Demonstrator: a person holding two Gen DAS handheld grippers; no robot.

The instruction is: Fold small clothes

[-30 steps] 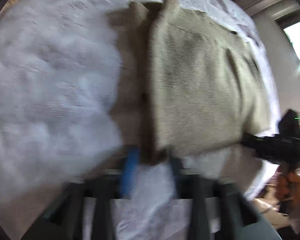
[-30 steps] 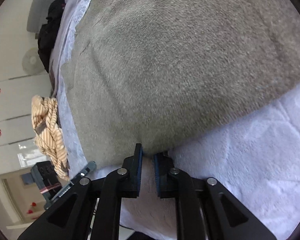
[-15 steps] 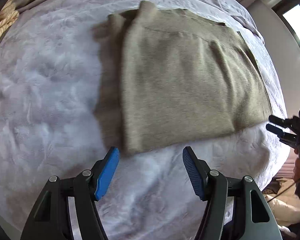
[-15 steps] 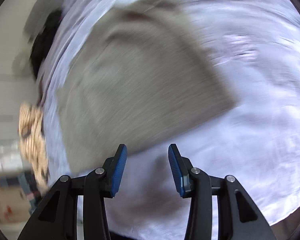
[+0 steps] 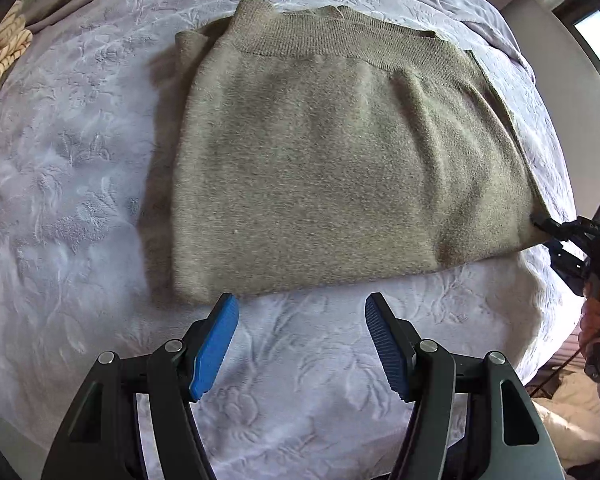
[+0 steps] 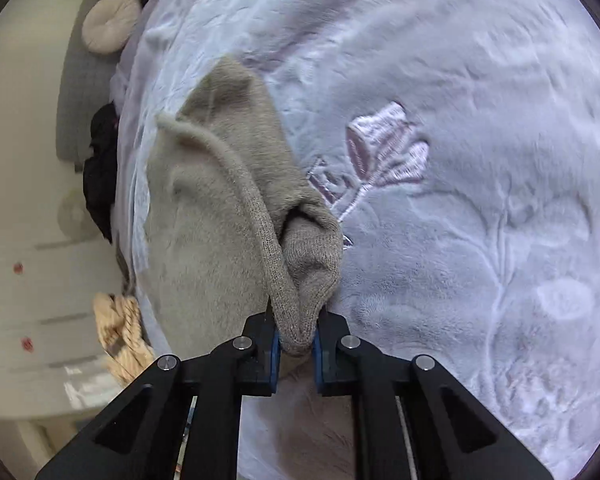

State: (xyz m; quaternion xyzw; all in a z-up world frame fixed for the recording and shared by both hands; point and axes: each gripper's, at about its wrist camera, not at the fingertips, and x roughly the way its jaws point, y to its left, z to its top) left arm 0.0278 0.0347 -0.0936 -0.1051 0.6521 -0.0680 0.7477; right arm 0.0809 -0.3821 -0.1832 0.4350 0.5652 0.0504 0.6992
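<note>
A beige knit sweater (image 5: 332,168) lies folded flat on a lavender plush blanket (image 5: 60,200), its ribbed band at the far side. My left gripper (image 5: 300,340) hovers open just short of the sweater's near edge, with only blanket between its blue pads. At the sweater's right corner my right gripper (image 5: 544,234) has hold of the cloth. In the right wrist view the right gripper (image 6: 296,344) is closing tight on the ribbed corner (image 6: 300,304), pads pressing the knit. That corner is lifted off the blanket, and the sweater (image 6: 204,240) trails away behind it.
A striped beige cloth (image 5: 0,56) lies at the bed's left edge, and the striped cloth (image 6: 120,332) also shows in the right wrist view. A dark garment (image 6: 100,172) and a round cushion (image 6: 110,24) sit beyond it. A person's hand (image 5: 596,320) holds the right gripper past the bed's edge.
My left gripper drew back from the sweater's near edge. My right gripper let go of the near edge, opened, swung to the sweater's right corner and shut on it.
</note>
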